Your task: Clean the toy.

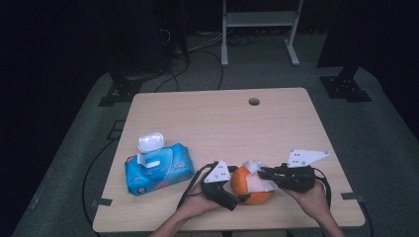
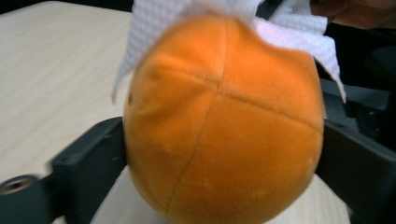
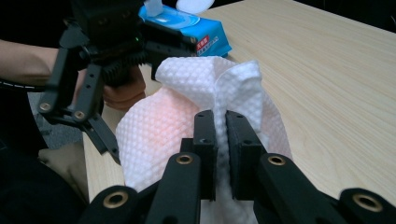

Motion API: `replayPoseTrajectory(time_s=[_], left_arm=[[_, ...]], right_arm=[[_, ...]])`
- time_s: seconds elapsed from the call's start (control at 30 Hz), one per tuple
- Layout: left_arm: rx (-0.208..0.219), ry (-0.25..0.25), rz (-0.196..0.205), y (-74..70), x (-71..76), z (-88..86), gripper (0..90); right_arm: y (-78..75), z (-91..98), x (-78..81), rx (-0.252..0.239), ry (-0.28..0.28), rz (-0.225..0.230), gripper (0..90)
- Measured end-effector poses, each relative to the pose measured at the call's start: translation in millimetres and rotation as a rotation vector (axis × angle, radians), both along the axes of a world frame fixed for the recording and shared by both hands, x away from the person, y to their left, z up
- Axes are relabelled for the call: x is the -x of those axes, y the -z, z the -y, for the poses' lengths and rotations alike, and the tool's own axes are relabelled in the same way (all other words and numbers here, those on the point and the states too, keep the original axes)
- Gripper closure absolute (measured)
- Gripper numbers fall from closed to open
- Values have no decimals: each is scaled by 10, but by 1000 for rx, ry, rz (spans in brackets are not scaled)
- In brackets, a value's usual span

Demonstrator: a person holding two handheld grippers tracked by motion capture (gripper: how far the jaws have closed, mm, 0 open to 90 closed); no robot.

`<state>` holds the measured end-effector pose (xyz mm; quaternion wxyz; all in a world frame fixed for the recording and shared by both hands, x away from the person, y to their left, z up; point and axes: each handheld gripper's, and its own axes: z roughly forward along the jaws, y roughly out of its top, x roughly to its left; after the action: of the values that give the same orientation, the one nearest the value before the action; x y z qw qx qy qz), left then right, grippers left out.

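Note:
An orange plush ball [image 1: 241, 181] rests on the table near its front edge, with a white wipe [image 1: 257, 172] draped over its top and right side. My left gripper [image 1: 236, 195] reaches in from the left. In the left gripper view its jaws stand wide apart on either side of the ball [image 2: 224, 121], which looks round and unsqueezed. From the right comes my right gripper [image 1: 261, 173]. Its jaws [image 3: 220, 126] are shut on a raised fold of the wipe [image 3: 154, 135], and the ball glows pink through the cloth.
A blue pack of wet wipes [image 1: 158, 170] with its white lid [image 1: 150, 141] flipped open lies at the front left of the wooden table [image 1: 222, 123]. A small round hole [image 1: 254, 101] sits near the far edge. Dark stands and cables surround the table.

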<state>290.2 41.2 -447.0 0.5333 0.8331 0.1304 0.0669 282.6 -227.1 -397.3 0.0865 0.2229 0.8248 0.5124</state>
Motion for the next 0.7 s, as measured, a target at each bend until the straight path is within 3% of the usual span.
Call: replayPoseTrajectory(time_s=[0.1, 0.13, 0.17, 0.2, 0.3, 0.4, 0.53, 0.63, 0.7], left_arm=[[-10, 4, 34, -32, 33, -13, 261], [0, -3, 49, -96, 55, -22, 304], [0, -3, 49, -96, 55, -22, 331], [-2, -10, 73, -118, 73, -19, 358], [-9, -23, 86, -128, 87, -20, 392], [-4, -32, 81, -147, 70, -53, 413], [0, -44, 70, -184, 42, -107, 414], [0, -39, 70, -179, 44, -94, 414], [8, -31, 64, -181, 57, -59, 414]], right_arm=[[-18, -7, 27, 4, 6, 7, 824], [-55, -9, 61, -15, 8, 37, 824], [-55, -9, 61, -15, 8, 37, 824], [-143, -32, 124, -49, -13, 80, 824], [-162, -96, 152, -24, -23, 98, 824], [-75, -65, 93, -38, -22, 71, 825], [-11, 37, 29, -17, 26, 37, 824], [-14, 51, 21, -34, 34, 22, 823], [-115, -30, 80, -74, -5, 57, 820]])
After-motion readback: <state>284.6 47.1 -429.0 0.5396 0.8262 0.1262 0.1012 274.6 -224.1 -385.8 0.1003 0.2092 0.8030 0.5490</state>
